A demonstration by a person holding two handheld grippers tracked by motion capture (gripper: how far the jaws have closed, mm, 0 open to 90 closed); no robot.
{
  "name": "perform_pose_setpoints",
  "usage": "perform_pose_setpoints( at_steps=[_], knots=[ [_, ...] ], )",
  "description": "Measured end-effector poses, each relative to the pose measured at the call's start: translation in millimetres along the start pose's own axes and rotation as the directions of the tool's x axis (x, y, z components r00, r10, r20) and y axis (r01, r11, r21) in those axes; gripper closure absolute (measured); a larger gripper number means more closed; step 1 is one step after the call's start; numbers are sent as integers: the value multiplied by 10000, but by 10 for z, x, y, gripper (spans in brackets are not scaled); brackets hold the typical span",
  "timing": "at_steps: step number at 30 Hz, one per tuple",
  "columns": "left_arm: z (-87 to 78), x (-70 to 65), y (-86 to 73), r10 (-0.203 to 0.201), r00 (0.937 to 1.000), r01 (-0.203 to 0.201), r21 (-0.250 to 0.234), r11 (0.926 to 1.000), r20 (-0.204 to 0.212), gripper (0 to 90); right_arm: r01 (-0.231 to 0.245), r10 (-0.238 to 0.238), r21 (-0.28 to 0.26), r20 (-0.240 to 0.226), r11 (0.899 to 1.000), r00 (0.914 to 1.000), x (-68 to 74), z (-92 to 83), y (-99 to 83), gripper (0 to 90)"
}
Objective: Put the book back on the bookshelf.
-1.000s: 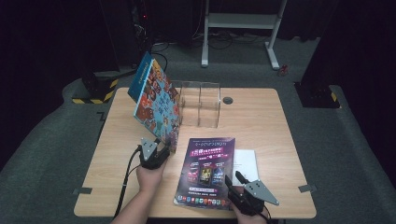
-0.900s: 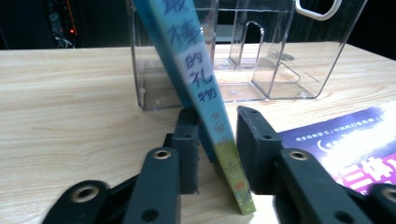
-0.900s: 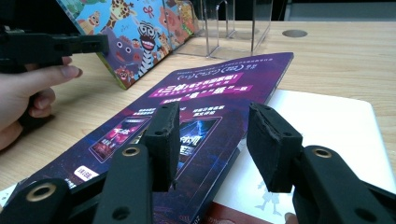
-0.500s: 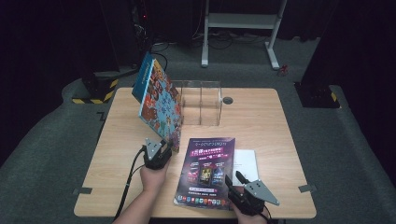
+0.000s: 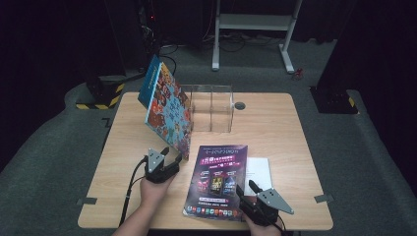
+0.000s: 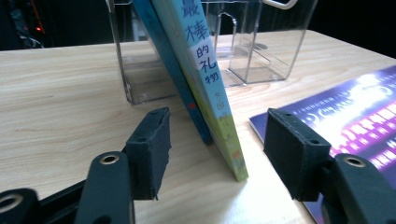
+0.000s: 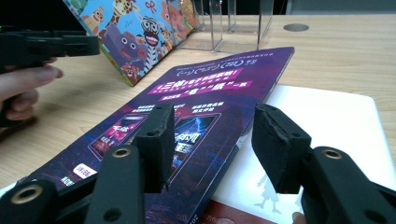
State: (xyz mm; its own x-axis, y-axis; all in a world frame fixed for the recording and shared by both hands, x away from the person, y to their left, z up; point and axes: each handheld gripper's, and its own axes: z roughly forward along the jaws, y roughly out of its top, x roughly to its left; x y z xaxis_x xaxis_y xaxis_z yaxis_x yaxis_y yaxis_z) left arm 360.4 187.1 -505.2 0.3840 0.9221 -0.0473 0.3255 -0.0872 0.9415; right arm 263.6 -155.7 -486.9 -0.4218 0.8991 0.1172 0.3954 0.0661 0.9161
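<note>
A colourful picture book (image 5: pixel 164 110) stands tilted on its lower edge and leans against the clear acrylic holder (image 5: pixel 211 105). My left gripper (image 5: pixel 172 153) is open at the book's near lower corner. Its jaws have just been opening. The book's spine (image 6: pixel 205 79) sits between the pads of the left gripper (image 6: pixel 215 144) without touching them. My right gripper (image 5: pixel 244 189) hovers open over the near right part of a purple magazine (image 5: pixel 216 177) lying flat. In its own view the right gripper (image 7: pixel 212 140) has just widened, with nothing pinched.
A white booklet (image 5: pixel 259 169) lies partly under the magazine's right edge. A round cable hole (image 5: pixel 239 105) sits in the wooden table (image 5: pixel 295 137) behind the holder. Carpet and a white stand base lie beyond the far edge.
The left jaws have spread apart and let go of the book's lower corner. The book stays leaning on the holder. The right jaws widened slightly, and neither hand shifted much.
</note>
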Motion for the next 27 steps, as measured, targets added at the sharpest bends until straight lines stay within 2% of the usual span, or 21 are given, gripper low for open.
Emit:
perform_pose_setpoints(
  at_steps=[6, 11, 17, 20, 23, 26, 27],
  knots=[
    [-190, 44, -6, 323, 9992, -333, 412, 9986, 247, 383, -69, 69, 119, 18, 9999, 10000, -7, 10, 1, 457],
    [-316, 93, -66, 492, 9985, -510, 882, 9948, 233, 364, -104, 104, 201, 21, 9997, 9999, -6, 16, 0, 450],
    [-416, 81, -167, 941, 9941, -1014, 1552, 9827, 538, 374, -115, 115, 335, -2, 9994, 9999, 1, 27, -1, 441],
    [-431, 50, -205, 1111, 9897, -1258, 1780, 9760, 904, 361, -118, 121, 449, -56, 9989, 9999, 5, 40, -6, 434],
    [-429, 26, -229, 996, 9890, -1192, 1907, 9744, 1091, 331, -166, 171, 588, -79, 9981, 9998, 4, 54, -9, 426],
    [-412, -6, -231, 572, 9905, -826, 2084, 9746, 1252, 307, -258, 269, 709, -154, 9971, 9995, 4, 65, -10, 421],
    [-409, -27, -231, 581, 9902, -841, 2092, 9743, 1273, 306, -281, 296, 736, -193, 9969, 9994, 4, 67, -10, 420]
  ],
)
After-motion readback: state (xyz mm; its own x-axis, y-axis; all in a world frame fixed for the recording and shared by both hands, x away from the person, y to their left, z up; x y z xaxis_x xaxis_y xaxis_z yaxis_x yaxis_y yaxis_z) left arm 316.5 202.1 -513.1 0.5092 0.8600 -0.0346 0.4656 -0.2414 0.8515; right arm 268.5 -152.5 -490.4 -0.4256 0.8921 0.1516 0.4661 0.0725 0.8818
